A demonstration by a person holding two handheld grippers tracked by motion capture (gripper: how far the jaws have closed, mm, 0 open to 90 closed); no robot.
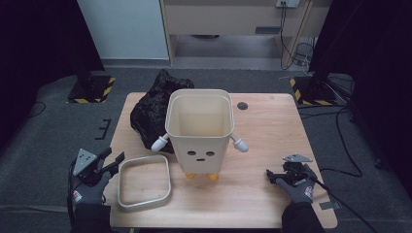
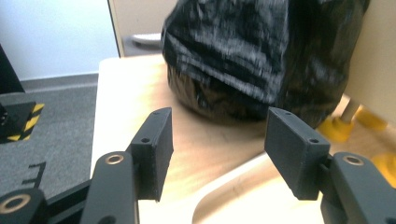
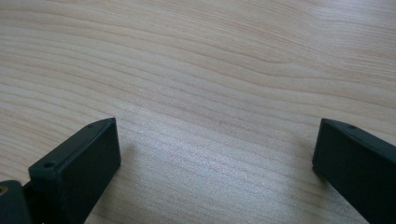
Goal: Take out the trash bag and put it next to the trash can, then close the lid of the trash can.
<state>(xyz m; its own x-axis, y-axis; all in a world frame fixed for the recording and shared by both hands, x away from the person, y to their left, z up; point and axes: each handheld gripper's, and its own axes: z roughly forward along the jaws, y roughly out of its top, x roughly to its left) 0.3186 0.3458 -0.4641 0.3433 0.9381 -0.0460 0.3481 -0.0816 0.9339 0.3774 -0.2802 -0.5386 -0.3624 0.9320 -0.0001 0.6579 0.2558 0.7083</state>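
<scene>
Both grippers, left gripper and right gripper, sit wide and empty at the table's near edge, left lined up on the loose rim ring, probably to grab it

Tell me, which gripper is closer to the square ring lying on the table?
Left. The left gripper hovers right beside the ring, at its left edge. The right gripper rests far across the table, past the bin.

Dim surroundings are framing the brighter wooden surface in the high view. Motion blur is smearing the black bag in the left gripper view; soft glare is lying on the grain elsewhere.
</scene>
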